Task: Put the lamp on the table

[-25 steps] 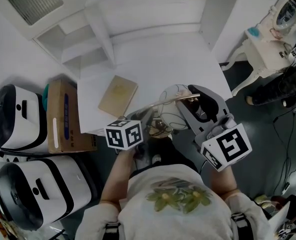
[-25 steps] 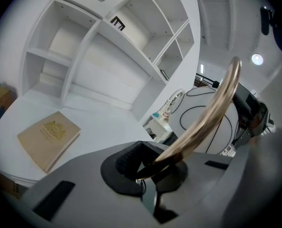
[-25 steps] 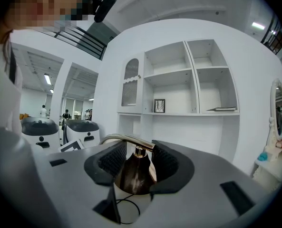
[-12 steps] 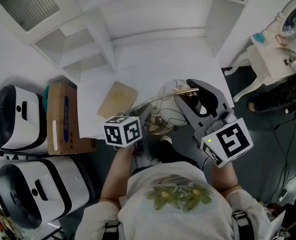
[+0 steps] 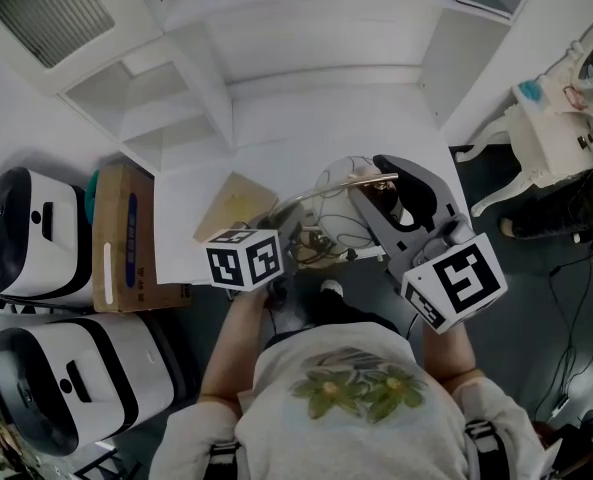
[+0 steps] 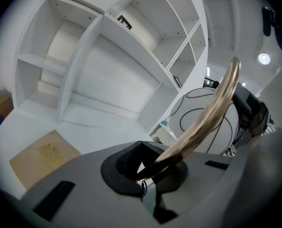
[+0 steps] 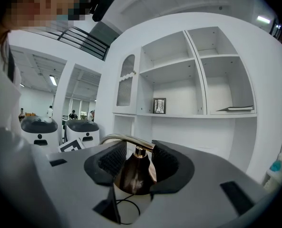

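A person (image 5: 346, 408) seen from above carries a lamp (image 5: 338, 196) with two hand-held grippers, each bearing a cube of black-and-white square markers. The lamp hangs over the near edge of a white table (image 5: 276, 163); whether it touches the tabletop cannot be told. The left gripper (image 6: 148, 164) has its jaws clamped tight on the lamp's curved brass arm (image 6: 212, 108), which sweeps up and to the right in front of a round white globe shade (image 6: 188, 110) traced with thin black lines. The right gripper (image 7: 133, 160) has its jaws set wide, the pads pressing on either side of the lamp's dark bronze bell-shaped body (image 7: 135, 172), with the brass arm joining at its top. On the table, left of the lamp, lies a tan book (image 5: 234, 206) with a gold emblem on its cover; no lettering on it can be read. On the floor left of the table stands a cardboard box (image 5: 124, 236) with a blue printed stripe, too small to read, and beside it two rounded white machines (image 5: 26, 233) with black trim. Behind the table rises a white shelf unit (image 7: 179, 80); one shelf holds a small framed picture (image 7: 159, 105), and another holds a flat book (image 7: 236, 109).
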`<state>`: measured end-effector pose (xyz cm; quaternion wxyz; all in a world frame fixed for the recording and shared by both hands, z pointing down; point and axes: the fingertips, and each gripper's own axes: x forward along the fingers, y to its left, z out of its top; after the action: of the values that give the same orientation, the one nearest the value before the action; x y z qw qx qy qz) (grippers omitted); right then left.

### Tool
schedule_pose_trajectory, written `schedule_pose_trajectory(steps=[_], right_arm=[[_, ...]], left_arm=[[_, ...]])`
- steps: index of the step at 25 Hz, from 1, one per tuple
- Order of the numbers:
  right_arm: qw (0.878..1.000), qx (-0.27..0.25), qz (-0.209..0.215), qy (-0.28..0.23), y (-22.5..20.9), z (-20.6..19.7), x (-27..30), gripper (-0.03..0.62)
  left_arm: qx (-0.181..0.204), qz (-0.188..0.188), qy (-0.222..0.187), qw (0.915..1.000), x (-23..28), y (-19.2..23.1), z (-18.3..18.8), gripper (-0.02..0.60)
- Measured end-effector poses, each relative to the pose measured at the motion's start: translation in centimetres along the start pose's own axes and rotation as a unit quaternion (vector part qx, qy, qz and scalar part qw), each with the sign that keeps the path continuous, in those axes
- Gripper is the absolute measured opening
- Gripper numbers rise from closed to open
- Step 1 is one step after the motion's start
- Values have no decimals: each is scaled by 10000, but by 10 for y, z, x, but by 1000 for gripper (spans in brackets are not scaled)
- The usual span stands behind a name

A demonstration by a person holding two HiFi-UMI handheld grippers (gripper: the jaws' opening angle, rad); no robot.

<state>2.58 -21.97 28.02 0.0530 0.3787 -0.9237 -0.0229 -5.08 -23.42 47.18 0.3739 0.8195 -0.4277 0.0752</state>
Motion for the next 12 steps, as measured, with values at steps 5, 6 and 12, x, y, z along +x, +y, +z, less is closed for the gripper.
schedule_pose_trajectory(steps=[5, 6, 12], right_arm=[[10000, 17, 64, 43, -14, -5, 16, 178], [10000, 22, 79, 56, -17, -6, 19, 178], [9997, 86, 161, 137, -28, -17, 30, 178]], left_arm=[[-49, 75, 17, 10000, 14, 9, 9, 28], [-61, 91, 24, 9999, 16, 11, 10, 28], [-143, 174, 72, 9997, 29, 20, 11, 28]])
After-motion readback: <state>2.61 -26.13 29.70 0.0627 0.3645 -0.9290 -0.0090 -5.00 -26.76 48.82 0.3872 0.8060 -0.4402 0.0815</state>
